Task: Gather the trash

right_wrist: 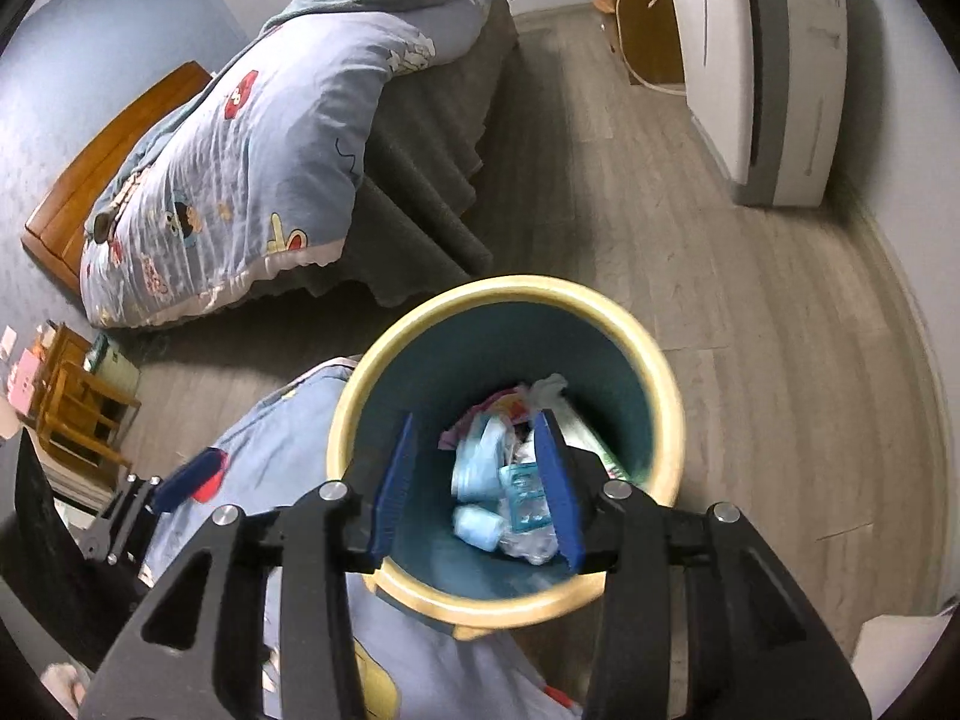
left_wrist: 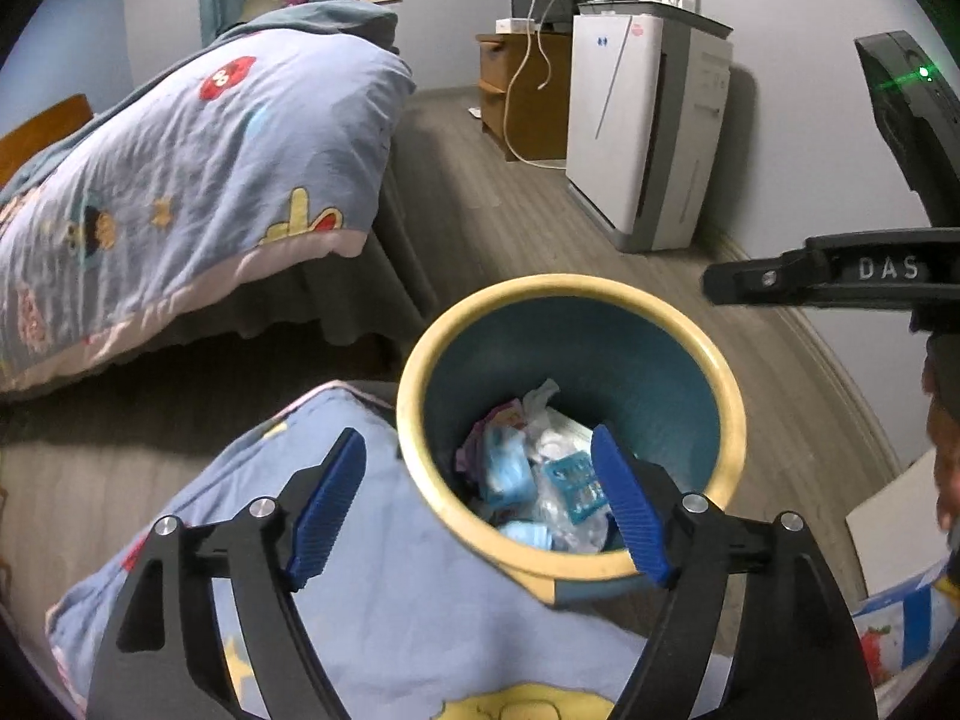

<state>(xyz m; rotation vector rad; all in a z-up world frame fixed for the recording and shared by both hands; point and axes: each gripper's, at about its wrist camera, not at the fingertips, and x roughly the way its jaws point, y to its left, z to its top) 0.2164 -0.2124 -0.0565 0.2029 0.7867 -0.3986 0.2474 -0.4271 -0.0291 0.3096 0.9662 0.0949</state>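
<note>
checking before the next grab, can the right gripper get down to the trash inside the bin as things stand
Probably yes. The right gripper hangs open right above the bin, whose mouth is wide and uncovered, and the trash lies in plain view at the bottom. Nothing sits between them; only the bin's depth might limit it.

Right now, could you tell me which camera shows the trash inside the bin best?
The right wrist view: it looks almost straight down into the bin, showing the trash. The left wrist view sees the trash more obliquely, partly behind the near rim.
</note>
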